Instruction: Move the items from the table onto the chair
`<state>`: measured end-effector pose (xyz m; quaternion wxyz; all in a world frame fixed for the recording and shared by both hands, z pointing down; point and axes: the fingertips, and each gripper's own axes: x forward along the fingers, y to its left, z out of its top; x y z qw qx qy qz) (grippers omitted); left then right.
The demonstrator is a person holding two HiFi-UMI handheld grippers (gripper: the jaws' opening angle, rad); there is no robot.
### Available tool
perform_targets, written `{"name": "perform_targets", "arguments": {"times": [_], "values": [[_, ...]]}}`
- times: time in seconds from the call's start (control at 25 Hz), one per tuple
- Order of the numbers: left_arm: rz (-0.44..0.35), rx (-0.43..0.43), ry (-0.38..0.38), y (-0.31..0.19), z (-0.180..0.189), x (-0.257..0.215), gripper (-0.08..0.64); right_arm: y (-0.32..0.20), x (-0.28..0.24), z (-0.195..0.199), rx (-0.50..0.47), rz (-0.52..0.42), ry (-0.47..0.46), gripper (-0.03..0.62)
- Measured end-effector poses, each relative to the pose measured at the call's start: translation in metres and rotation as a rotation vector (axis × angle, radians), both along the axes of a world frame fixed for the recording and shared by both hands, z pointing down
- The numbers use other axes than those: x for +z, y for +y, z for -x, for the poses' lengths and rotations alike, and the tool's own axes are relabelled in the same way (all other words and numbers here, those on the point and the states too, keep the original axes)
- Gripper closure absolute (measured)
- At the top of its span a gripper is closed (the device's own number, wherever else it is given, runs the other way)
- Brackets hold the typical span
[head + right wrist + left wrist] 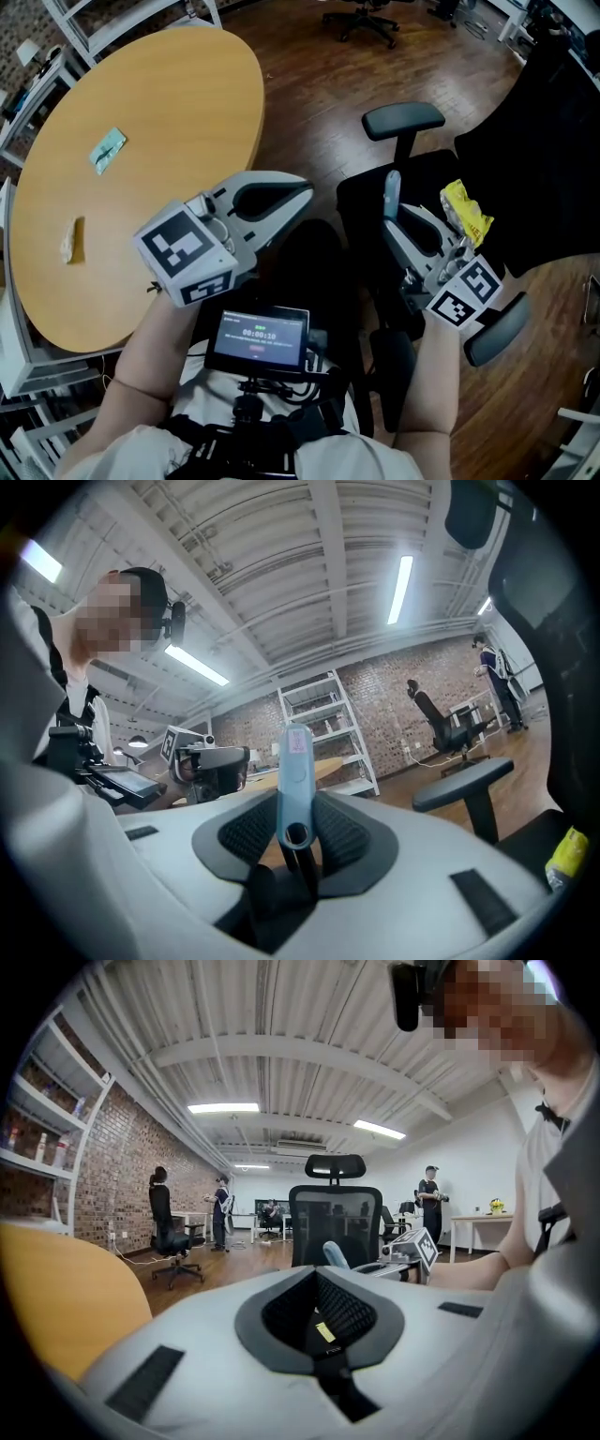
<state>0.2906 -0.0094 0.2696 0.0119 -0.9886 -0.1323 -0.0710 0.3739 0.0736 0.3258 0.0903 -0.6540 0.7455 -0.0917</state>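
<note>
Right tongs pinch a blue stick (over the chair); left tongs pressed together.

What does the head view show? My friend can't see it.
The right gripper holds a slim light-blue item above a black chair where a yellow packet lies. The left gripper, shut and empty, is beside a round wooden table holding a green packet and a pale packet.

The table's near rim is partly hidden behind the left gripper in the head view; the pale green packet and the yellowish piece at centre left are too small to be identified. In the right gripper view the yellow packet is cut off at lower right, and the light-blue stick's lower end is hidden between the right gripper's jaws.
</note>
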Motion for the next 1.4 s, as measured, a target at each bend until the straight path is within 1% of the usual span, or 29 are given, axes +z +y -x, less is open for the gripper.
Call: {"name": "perform_targets", "arguments": {"times": [0.16,0.32,0.48,0.6,0.72,0.8,0.92,1.12,1.2,1.32,1.4], "values": [[0.001,0.047,0.001,0.011,-0.008,-0.001,0.549,-0.003,-0.003,0.005,-0.002,-0.002,0.01,0.46],[0.023,0.073,-0.012,0.02,-0.014,0.006,0.549,-0.001,-0.001,0.005,-0.005,0.0,0.008,0.46],[0.027,0.092,-0.026,0.027,-0.02,0.012,0.548,0.003,0.001,0.001,0.005,-0.003,0.003,0.46],[0.038,0.107,-0.034,0.032,-0.022,0.017,0.548,0.006,0.007,-0.002,0.022,0.008,0.001,0.46],[0.044,0.123,-0.04,0.036,-0.024,0.021,0.548,0.011,0.024,-0.013,0.068,0.051,0.003,0.46],[0.048,0.134,-0.041,0.038,-0.025,0.021,0.548,0.016,0.042,-0.027,0.114,0.105,0.012,0.46],[0.053,0.149,-0.043,0.042,-0.026,0.022,0.548,0.029,0.078,-0.056,0.201,0.22,0.027,0.46],[0.05,0.169,-0.056,0.048,-0.027,0.027,0.548,0.066,0.163,-0.118,0.378,0.515,0.065,0.456],[0.05,0.175,-0.057,0.049,-0.026,0.027,0.548,0.082,0.19,-0.133,0.416,0.611,0.07,0.456],[0.056,0.177,-0.056,0.049,-0.025,0.026,0.548,0.103,0.222,-0.15,0.461,0.759,0.105,0.454],[0.058,0.175,-0.056,0.049,-0.026,0.027,0.548,0.112,0.238,-0.156,0.473,0.831,0.121,0.454]]}}
